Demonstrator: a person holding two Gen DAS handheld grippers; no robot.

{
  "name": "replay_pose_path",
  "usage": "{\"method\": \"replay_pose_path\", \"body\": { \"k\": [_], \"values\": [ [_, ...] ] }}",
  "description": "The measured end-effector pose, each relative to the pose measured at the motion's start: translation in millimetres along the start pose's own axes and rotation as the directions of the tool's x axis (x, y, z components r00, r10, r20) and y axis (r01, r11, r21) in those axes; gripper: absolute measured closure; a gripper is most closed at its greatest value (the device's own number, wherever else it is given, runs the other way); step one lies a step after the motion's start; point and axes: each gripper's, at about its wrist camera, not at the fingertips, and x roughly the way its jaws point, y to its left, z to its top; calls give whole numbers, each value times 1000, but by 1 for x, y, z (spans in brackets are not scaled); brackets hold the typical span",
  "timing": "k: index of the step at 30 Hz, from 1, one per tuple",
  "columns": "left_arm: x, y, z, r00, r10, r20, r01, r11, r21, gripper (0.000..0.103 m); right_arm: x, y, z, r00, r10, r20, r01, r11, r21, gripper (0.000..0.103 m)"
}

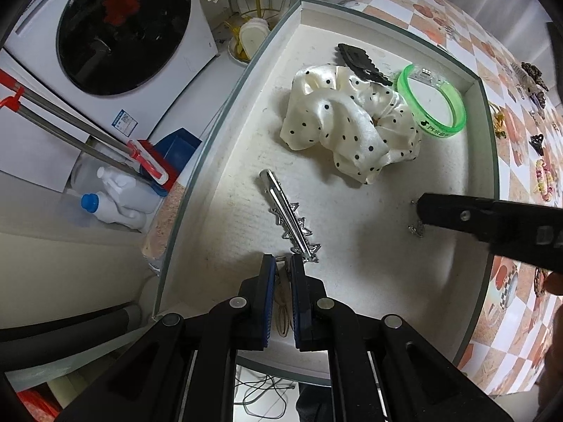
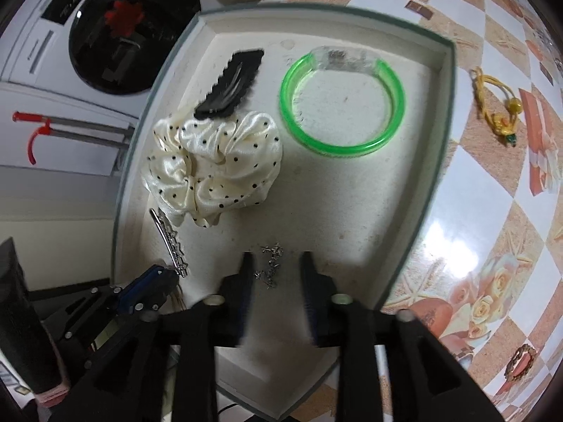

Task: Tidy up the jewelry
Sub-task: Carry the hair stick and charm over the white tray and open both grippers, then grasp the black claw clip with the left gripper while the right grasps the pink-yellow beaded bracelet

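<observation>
Two hand-held grippers point down into a shallow white tray (image 2: 440, 112) on a floral checked tabletop (image 2: 492, 211). Left hand-held gripper (image 1: 283, 263) is nearly shut on a thin amber hair clip (image 1: 282, 311) beside a silver star barrette (image 1: 288, 216). Right hand-held gripper (image 2: 276, 263) stands apart over a small silver chain (image 2: 271, 267), near a polka-dot scrunchie (image 2: 218, 168) and green bangle (image 2: 343, 102).

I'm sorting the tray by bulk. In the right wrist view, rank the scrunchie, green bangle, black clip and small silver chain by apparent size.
1-2. polka-dot scrunchie and green bangle: similar spread, too close to rank.
3. black clip.
4. small silver chain, smallest despite lying nearest the camera.
</observation>
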Motion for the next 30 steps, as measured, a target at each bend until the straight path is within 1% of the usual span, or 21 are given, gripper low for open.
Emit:
{"method": "replay_pose_path", "body": {
  "k": [1, 4, 7, 10, 13, 14, 15, 16, 17, 18, 22, 24, 25, 30],
  "values": [
    [-2, 0, 0, 1000, 4, 2, -4, 1000, 0, 90, -5, -2, 0, 1000, 9, 10, -9, 1000, 7, 61],
    [-8, -2, 0, 1000, 11, 11, -11, 1000, 4, 90, -18, -7, -1, 999, 28, 31, -28, 999, 19, 60],
    [-14, -4, 1, 1000, 15, 21, -15, 1000, 13, 90, -36, -12, -2, 997, 46, 60, -48, 998, 34, 54],
    [-21, -9, 2, 1000, 10, 28, -11, 1000, 20, 89, -53, -24, -8, 995, 52, 89, -57, 997, 55, 50],
    [-25, -16, 2, 1000, 8, 30, -9, 999, 38, 89, -67, -39, -16, 992, 47, 117, -57, 994, 89, 43],
    [-26, -18, 2, 1000, 8, 30, -10, 999, 45, 83, -71, -41, -16, 991, 43, 123, -55, 993, 102, 42],
    [-28, -23, 3, 1000, 8, 27, -9, 998, 55, 36, -77, -49, -20, 991, 37, 132, -53, 991, 120, 42],
    [-30, -24, 3, 999, 22, 31, -24, 998, 55, 0, -77, -55, -24, 990, 33, 137, -51, 990, 131, 41],
    [-36, -27, 3, 997, 45, 67, -49, 997, 53, 0, -82, -64, -29, 989, 26, 143, -49, 987, 153, 38],
    [-37, -28, 5, 996, 48, 80, -53, 996, 66, 0, -86, -70, -32, 989, 22, 146, -48, 984, 170, 38],
    [-46, -48, 12, 995, 36, 88, -46, 992, 117, 0, -104, -109, -49, 986, -4, 167, -40, 965, 260, 37],
    [-51, -60, 15, 994, 42, 102, -56, 988, 141, 0, -111, -126, -60, 985, -17, 172, -37, 951, 307, 25],
    [-53, -63, 17, 993, 40, 107, -56, 987, 148, 0, -115, -135, -65, 984, -20, 176, -38, 946, 322, 15],
    [-66, -93, 26, 991, 11, 131, -37, 979, 202, 0, -131, -179, -93, 976, -59, 208, -35, 905, 423, 15]
  ]
}}
